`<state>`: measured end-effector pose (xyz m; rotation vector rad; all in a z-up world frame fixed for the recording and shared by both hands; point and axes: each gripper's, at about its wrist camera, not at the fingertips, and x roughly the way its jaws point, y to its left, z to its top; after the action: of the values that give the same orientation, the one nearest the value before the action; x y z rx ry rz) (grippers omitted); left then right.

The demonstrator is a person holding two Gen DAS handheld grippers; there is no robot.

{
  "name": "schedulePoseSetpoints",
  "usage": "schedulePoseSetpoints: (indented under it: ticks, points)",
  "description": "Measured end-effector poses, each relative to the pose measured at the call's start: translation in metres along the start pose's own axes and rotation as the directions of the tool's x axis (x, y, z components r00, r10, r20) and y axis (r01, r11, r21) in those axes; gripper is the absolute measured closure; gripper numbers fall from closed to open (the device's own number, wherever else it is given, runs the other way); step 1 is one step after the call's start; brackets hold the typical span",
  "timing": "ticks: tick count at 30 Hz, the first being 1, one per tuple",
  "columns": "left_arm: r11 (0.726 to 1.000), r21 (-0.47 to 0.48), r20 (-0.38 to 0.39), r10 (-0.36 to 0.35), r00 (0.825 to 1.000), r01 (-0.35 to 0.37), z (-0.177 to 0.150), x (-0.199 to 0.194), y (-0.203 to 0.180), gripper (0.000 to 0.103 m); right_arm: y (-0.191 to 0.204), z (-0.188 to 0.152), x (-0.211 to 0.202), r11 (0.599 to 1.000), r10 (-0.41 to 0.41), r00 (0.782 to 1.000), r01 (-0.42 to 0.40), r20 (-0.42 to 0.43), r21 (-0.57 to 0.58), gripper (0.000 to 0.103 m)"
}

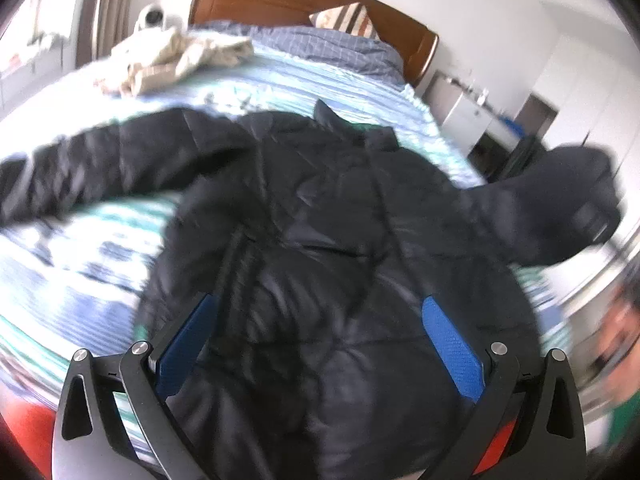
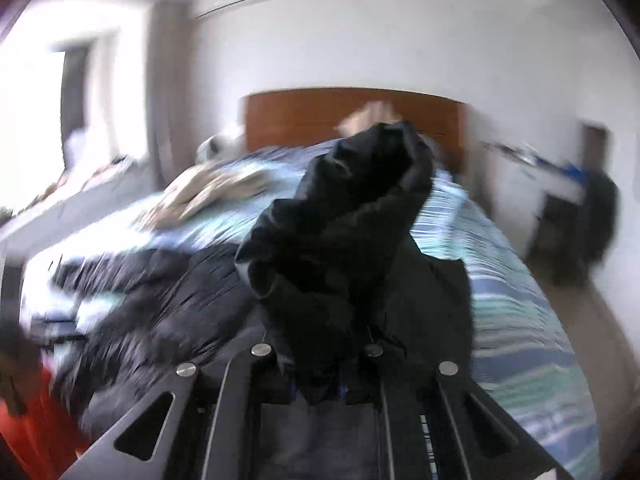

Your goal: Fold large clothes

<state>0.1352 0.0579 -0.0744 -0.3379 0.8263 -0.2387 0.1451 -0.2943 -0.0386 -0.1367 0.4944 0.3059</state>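
Jacket: big black puffer jacket, spread over the striped bed cover, collar toward the far headboard, one sleeve stretched out left.
Left gripper: left gripper hangs over the jacket's near part, blue pads spread wide, nothing pinched.
Right gripper: right gripper is clamped tight on the jacket's right sleeve, which bunches up off the bed in front of its camera.
Other stuff: beige clothes heaped far left, striped pillow by the headboard.
Blur: pretty heavy.
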Motion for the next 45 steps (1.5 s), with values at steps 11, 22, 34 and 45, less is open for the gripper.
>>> schedulePoseSetpoints:
  ticks: [11, 22, 34, 45]
  points:
    - [0.994, -0.041, -0.047, -0.103, 0.994, 0.101, -0.01, 0.009, -0.005, 0.001, 0.091, -0.101, 0.038, 0.949, 0.296, 0.938, -0.266, -0.179, 0.172, 0.0]
    - [0.958, 0.128, -0.281, -0.215, 0.935, 0.258, -0.016, 0.091, -0.108, 0.071, 0.044, -0.127, -0.05, 0.962, 0.186, 0.973, -0.153, -0.137, 0.225, 0.0]
    - [0.969, 0.24, -0.074, -0.043, 0.996, 0.059, 0.101, 0.087, -0.07, 0.09, -0.055, -0.096, -0.057, 0.939, 0.086, 0.992, -0.049, -0.095, 0.341, 0.003]
    - [0.977, 0.156, -0.046, 0.155, 0.987, -0.146, 0.126, 0.178, 0.024, 0.086, -0.145, -0.009, 0.123, 0.905, 0.128, 0.955, -0.002, -0.266, 0.426, 0.089]
